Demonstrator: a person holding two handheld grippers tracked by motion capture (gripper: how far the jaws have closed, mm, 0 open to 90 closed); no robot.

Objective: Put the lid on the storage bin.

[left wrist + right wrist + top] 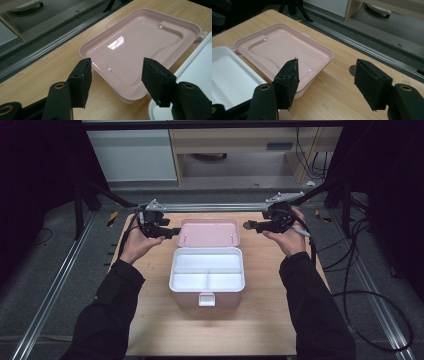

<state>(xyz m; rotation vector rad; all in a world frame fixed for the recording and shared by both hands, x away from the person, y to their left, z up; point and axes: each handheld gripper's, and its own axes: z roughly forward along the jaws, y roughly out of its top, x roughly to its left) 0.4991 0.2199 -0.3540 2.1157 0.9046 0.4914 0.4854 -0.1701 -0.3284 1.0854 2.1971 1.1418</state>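
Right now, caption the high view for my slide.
Both open grippers, left gripper and right gripper, flank the flipped-back pink lid of an open box.

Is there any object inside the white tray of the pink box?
No. In the high view the white tray of the open pink box shows three bare compartments, and the lid lies flat behind it.

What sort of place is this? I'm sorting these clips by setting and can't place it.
Probably a lab recording rig, not a home: a small wooden table inside a metal rail frame, cables trailing on grey carpet, dark surrounds, office furniture behind.
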